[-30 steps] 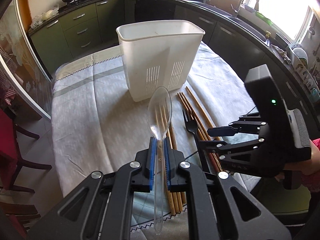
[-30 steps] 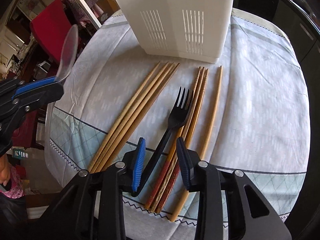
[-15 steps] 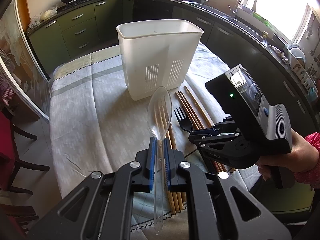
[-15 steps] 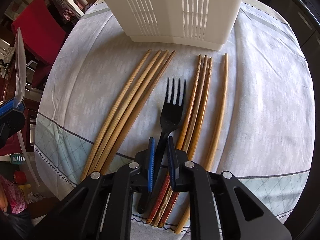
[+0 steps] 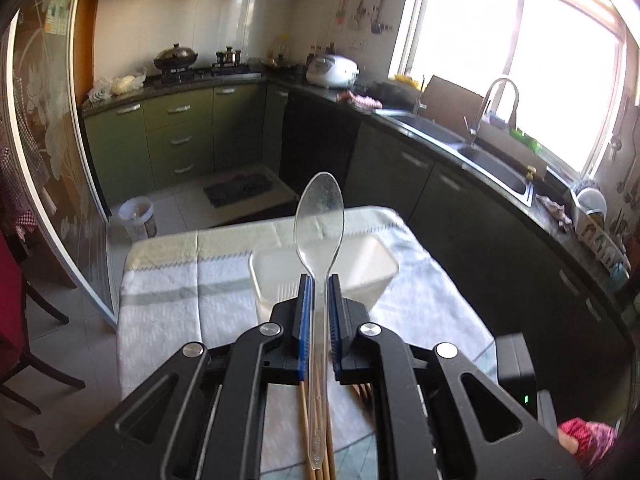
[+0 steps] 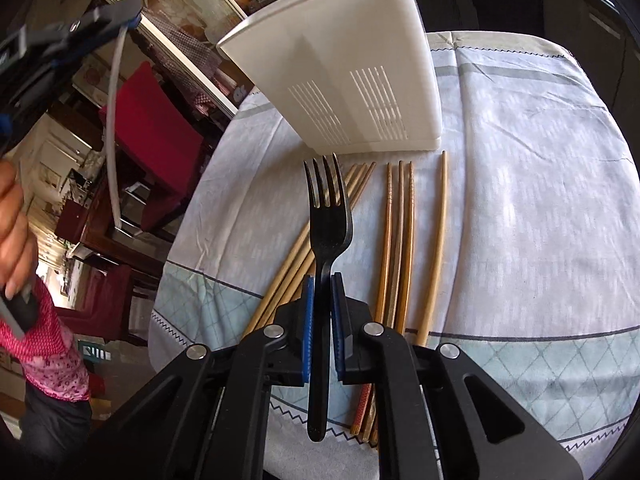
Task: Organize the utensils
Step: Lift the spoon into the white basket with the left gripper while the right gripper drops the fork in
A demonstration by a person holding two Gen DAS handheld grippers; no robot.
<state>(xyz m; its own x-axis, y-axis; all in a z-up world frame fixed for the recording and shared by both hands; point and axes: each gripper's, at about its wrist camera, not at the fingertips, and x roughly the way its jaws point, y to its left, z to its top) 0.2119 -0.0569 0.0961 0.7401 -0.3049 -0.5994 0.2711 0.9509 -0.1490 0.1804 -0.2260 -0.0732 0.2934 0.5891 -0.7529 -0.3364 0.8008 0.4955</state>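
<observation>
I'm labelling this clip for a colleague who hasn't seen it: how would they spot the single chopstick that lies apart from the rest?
Start at the white slotted utensil holder standing on the tablecloth. In front of it lie wooden chopsticks: a fanned bundle, then a tight group of three. The lone chopstick is the plain, pale one farthest right, separated by a gap of cloth.

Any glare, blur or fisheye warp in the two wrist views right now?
Left wrist: the window is blown out white, the counter bows in a curve, and the clear spoon is sharp. Right wrist: even light, the black fork is sharp, the tablecloth is smeared toward the right edge, and the white holder leans from distortion.
</observation>
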